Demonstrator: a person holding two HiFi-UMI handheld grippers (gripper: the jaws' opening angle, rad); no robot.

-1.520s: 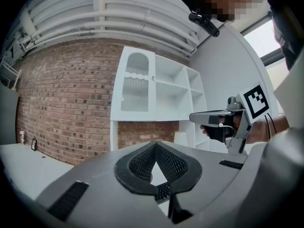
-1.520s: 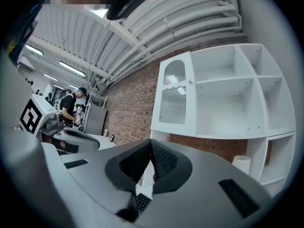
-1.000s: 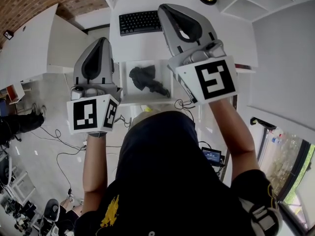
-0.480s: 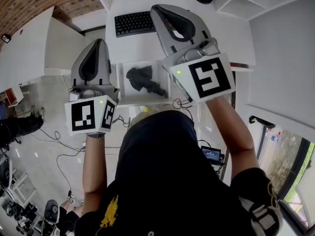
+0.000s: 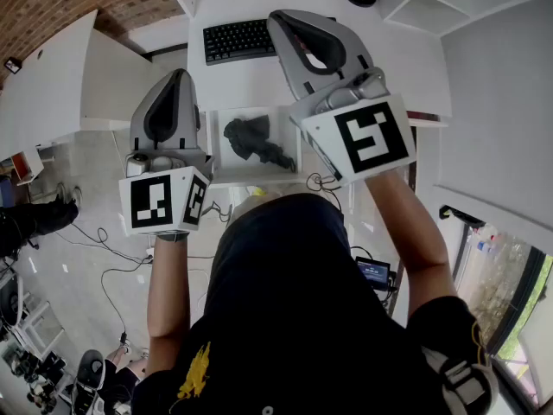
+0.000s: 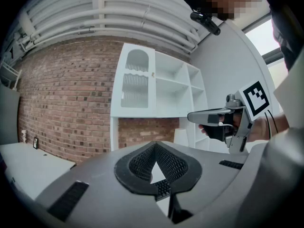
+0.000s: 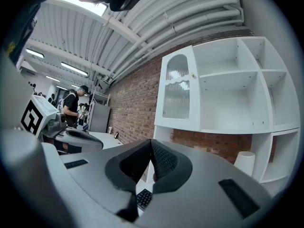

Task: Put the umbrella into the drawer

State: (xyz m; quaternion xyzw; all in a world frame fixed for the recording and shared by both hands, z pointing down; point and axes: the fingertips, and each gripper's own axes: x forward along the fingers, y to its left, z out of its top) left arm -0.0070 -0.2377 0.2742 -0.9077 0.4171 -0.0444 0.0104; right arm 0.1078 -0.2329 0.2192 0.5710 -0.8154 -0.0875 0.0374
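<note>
Judging the umbrella (image 5: 253, 141), which lies inside the drawer (image 5: 220, 175), light and soft-skinned, we advise grasping its stiff handle end. Flanking the drawer, left gripper (image 5: 177, 78) and right gripper (image 5: 288, 20) jaws are clenched, empty.

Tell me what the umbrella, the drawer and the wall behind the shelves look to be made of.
Umbrella: black fabric with a matte look, judging by its crumpled, bunched folds.
Drawer: smooth, flat white panels, probably painted or laminated board; the look leaves open which.
Wall: bare red-brown brick, rough and unpainted, with pale mortar lines showing between the courses.
</note>
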